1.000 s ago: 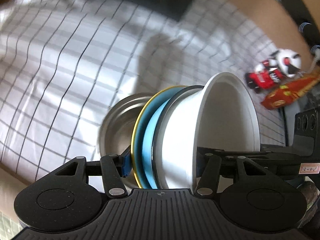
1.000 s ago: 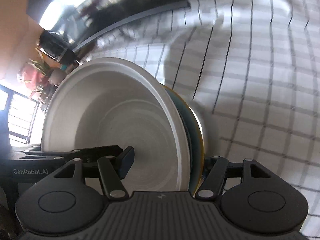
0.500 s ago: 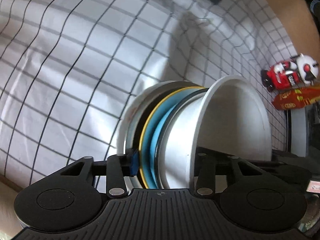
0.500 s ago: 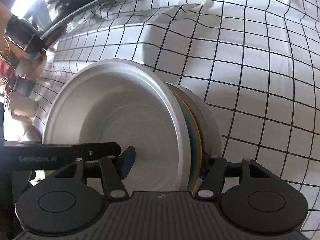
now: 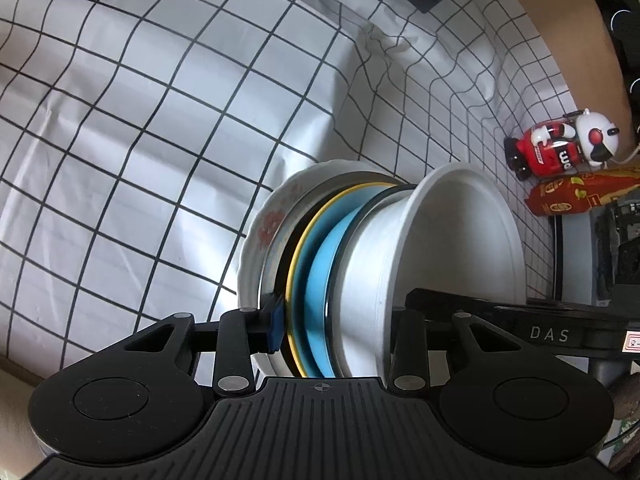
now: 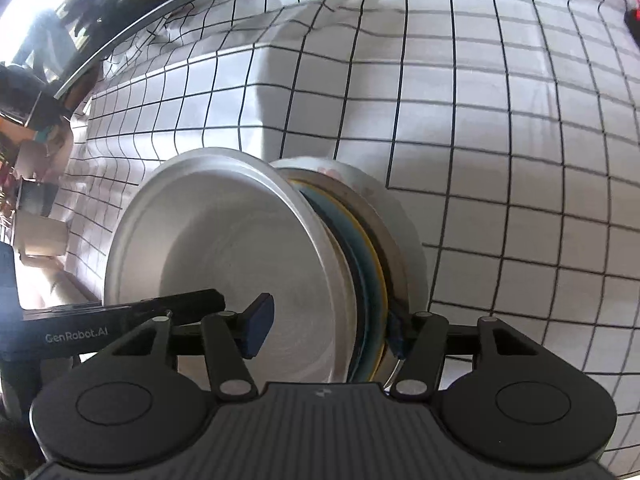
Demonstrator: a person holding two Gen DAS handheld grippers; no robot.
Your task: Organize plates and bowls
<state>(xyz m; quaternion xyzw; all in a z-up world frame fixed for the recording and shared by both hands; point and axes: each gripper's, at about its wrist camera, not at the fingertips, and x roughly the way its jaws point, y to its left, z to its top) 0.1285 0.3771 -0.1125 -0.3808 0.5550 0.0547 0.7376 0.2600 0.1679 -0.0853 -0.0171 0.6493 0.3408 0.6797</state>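
A stack of dishes stands between both grippers: a white bowl (image 5: pixel 460 248) on top, a blue plate with a yellow rim (image 5: pixel 316 264), a dark metal dish, and a white floral plate (image 5: pixel 268 232) at the bottom. My left gripper (image 5: pixel 336 320) is shut on the stack, one finger under the blue plate, the other inside the bowl. My right gripper (image 6: pixel 328 324) grips the same stack from the opposite side; the white bowl (image 6: pixel 224 248) and blue plate (image 6: pixel 370 280) sit between its fingers. The floral plate rests on the checked cloth (image 5: pixel 160 120).
A red and white toy figure (image 5: pixel 560 148) and a red snack packet (image 5: pixel 580 196) lie at the cloth's far right. Cups and clutter (image 6: pixel 36 184) stand at the left edge of the right wrist view. A dark edge borders the cloth (image 6: pixel 480 120).
Both grippers lowered the bowl-and-plate stack onto a white floral plate on the cloth. The floral plate now shows beneath the stack. The view has steadied.
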